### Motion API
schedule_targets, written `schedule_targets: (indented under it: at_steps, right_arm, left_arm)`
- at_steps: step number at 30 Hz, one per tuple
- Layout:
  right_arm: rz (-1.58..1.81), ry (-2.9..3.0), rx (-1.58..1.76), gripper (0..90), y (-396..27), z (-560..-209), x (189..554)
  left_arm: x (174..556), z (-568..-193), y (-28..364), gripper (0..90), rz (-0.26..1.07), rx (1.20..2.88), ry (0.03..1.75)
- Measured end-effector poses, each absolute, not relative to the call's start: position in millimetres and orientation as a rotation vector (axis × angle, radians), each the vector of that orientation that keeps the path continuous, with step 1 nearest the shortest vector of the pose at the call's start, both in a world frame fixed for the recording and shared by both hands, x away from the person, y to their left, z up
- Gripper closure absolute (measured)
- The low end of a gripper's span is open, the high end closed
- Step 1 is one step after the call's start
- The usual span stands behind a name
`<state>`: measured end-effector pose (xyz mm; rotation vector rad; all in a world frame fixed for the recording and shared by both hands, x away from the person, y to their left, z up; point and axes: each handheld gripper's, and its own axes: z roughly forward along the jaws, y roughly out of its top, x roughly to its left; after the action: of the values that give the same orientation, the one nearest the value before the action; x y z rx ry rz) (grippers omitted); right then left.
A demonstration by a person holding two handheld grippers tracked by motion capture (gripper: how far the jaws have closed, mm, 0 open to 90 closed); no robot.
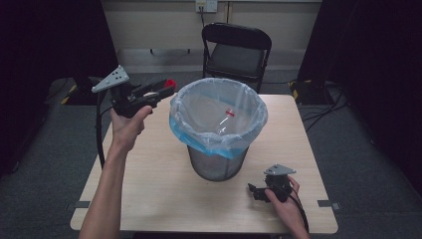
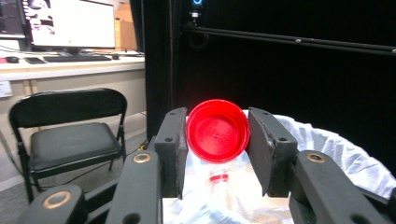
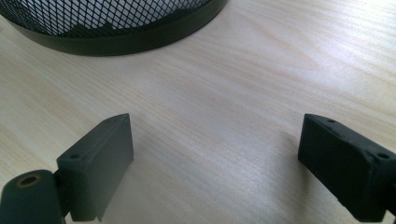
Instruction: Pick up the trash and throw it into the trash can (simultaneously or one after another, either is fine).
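A black mesh bin [image 1: 218, 164] lined with a clear and blue plastic bag [image 1: 219, 119] stands mid-table. Inside it lies a clear bottle with a red cap [image 1: 226, 119]. My left gripper [image 1: 166, 87] is raised at the bin's left rim, shut on a red round lid [image 2: 217, 130] that is pinched between both pads and faces the camera. The bagged bin rim [image 2: 327, 144] and the bottle's red cap [image 2: 218, 178] lie just beyond the lid. My right gripper [image 1: 254, 191] rests low on the table at the front right, open with bare wood between its jaws [image 3: 215, 154].
A black folding chair [image 1: 236, 50] stands behind the table's far edge. The bin's mesh base [image 3: 116, 23] sits close ahead of the right gripper. Bare wooden tabletop [image 1: 149, 184] spreads in front of the bin and to its left. Cables lie on the floor at right.
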<state>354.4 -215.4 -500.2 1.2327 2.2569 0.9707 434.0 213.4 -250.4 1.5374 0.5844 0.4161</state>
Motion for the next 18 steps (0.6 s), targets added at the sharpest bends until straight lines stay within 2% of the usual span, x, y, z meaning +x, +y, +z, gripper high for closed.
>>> schedule_targets:
  at_steps: [18]
  right_arm:
    - [0.971, 2.256, 1.233, 9.5, -215, -500, 354]
  left_arm:
    - [436, -240, 176, 59.2, 0.329, 1.577, 0.528]
